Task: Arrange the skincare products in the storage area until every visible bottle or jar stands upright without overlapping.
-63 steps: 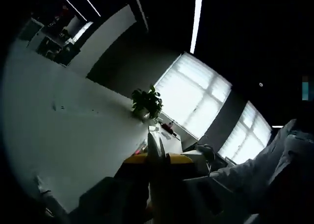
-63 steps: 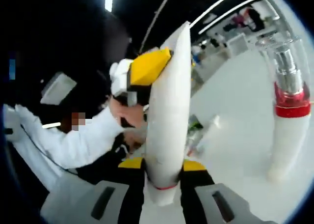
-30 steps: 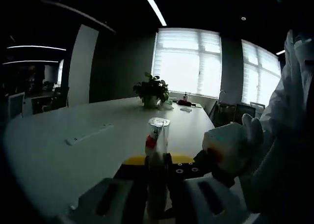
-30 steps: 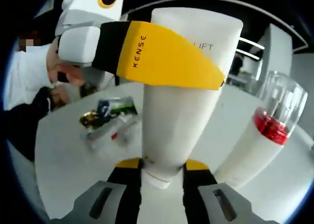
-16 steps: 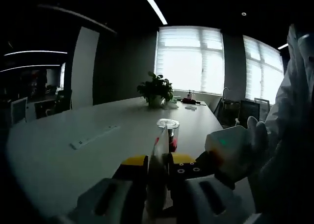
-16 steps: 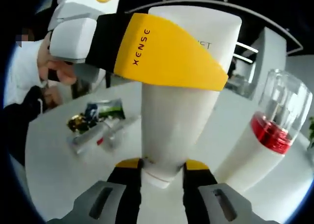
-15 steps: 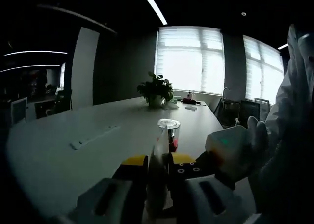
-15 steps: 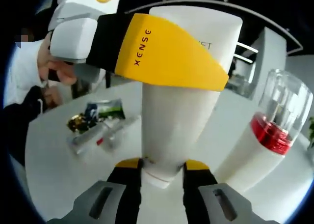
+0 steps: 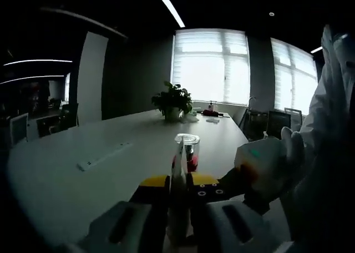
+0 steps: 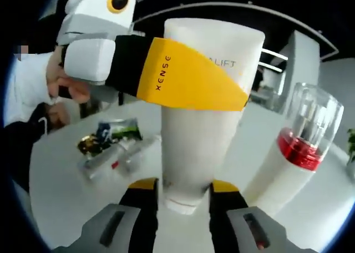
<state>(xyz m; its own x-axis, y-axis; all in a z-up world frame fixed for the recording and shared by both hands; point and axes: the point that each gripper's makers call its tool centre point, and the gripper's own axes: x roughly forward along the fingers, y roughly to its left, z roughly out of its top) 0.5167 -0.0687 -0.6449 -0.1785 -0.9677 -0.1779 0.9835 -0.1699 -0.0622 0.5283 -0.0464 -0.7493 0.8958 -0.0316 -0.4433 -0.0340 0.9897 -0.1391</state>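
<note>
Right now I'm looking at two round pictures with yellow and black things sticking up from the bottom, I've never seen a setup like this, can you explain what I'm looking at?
A person holds a handheld gripper in each hand, and each gripper carries a fisheye camera looking along its own two fingers. That is why the pictures are round.

In the right gripper view, the right gripper stands at the base of a large white tube, which sits between its fingers. The left gripper reaches in from the side, its yellow finger lying across the tube's upper part. Beside the tube stands a white bottle with a red band and clear cap. Some small packets lie further back on the white table.

In the left gripper view, the same tube appears edge-on as a thin white strip between the fingers, with the bottle just behind it and a potted plant at the far end.
</note>
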